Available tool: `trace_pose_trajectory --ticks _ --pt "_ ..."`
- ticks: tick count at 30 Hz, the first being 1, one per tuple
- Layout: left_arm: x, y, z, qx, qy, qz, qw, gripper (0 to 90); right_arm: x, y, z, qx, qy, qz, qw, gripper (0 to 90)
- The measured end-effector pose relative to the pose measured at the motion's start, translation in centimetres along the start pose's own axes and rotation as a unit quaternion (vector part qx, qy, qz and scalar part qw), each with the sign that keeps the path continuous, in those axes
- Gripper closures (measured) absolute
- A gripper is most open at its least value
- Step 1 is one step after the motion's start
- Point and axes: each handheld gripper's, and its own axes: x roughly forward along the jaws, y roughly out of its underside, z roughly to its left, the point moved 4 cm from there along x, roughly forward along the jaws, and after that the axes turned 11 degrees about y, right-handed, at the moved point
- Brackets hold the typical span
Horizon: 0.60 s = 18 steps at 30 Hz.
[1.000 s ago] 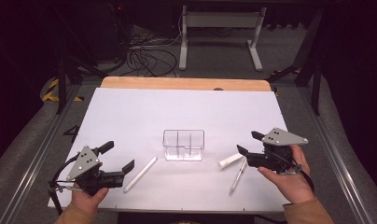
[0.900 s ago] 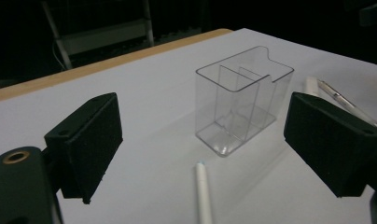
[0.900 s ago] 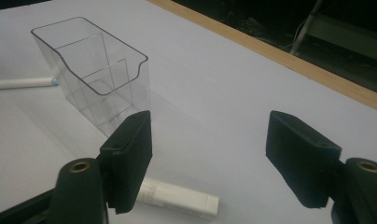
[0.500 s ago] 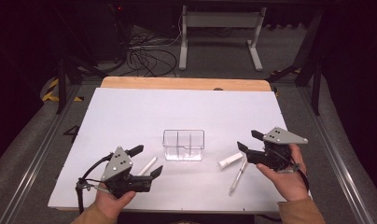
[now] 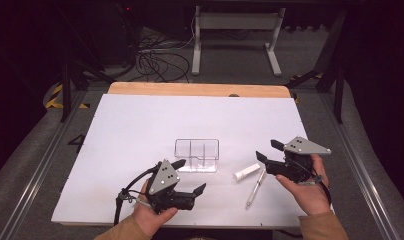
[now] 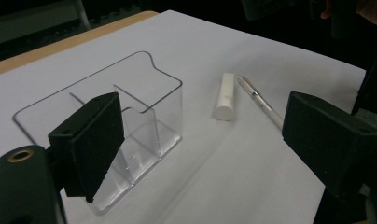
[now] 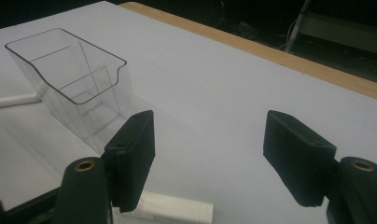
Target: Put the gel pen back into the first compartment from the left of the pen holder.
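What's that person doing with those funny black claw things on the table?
A person holds a two-jaw gripper in each hand over a white table. In the middle stands a clear plastic holder with compartments. Beside it lie a white tube and a pen. The right gripper hovers open next to the tube and pen. The left gripper is open too, near the holder, and there is another white pen on that side. Nothing is picked up yet.

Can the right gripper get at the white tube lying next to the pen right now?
Probably yes. The right gripper is open and empty, and the white tube lies just in front of it on the white sheet, beside the pen. Nothing lies between them; the clear organizer sits off to the side.
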Motion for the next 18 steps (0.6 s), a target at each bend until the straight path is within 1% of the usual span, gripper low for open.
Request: trace_pose_trajectory --ticks 5,8,12,16,18 --pt "1.3 -0.3 -0.7 0.003 0.012 -0.001 0.9999 14.1 0.1 0.1 0.0 0.001 0.000 0.000 1.0000 34.6" --pt "2.1 -0.5 -0.9 -0.001 0.017 0.000 0.9998 14.2 0.1 0.1 -0.1 0.004 0.000 -0.001 1.0000 34.6" --pt "3.2 -0.5 -1.2 0.000 0.024 0.007 0.9997 14.6 0.0 0.1 -0.2 0.005 0.000 -0.002 1.0000 34.6" --pt "4.2 -0.5 -1.5 0.011 0.027 0.014 0.9995 14.7 0.0 0.2 -0.3 0.006 0.001 -0.003 1.0000 34.6" --pt "4.5 -0.5 -1.7 0.010 0.030 0.016 0.9994 14.7 0.0 0.2 -0.3 0.006 0.000 -0.004 1.0000 34.6"
